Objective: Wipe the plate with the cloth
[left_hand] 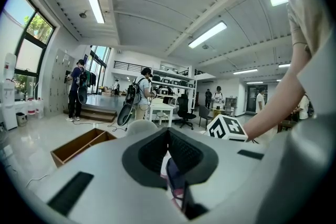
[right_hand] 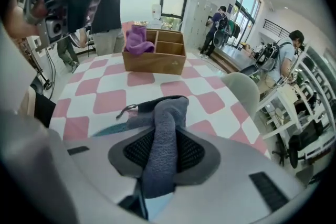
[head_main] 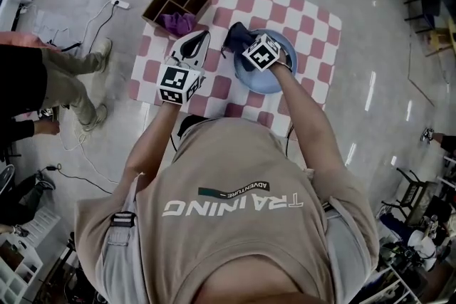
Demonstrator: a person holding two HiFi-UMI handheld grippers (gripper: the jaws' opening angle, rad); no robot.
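Pink-checked table (head_main: 313,32) bears the blue plate (head_main: 274,78), likely hard, slick and best steadied by its rim; right gripper (right_hand: 160,136) pinches the soft, light cloth (right_hand: 168,110) at its 11 o'clock edge, while left gripper (head_main: 206,35), jaws together and empty, hovers at 9 o'clock.

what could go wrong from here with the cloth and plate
1. The cloth is only a narrow bunch pinched in the right tongs; it could pull out once it rubs.
2. The left tongs sit beside the plate and do not seem to hold it, so it may slide on the tablecloth.
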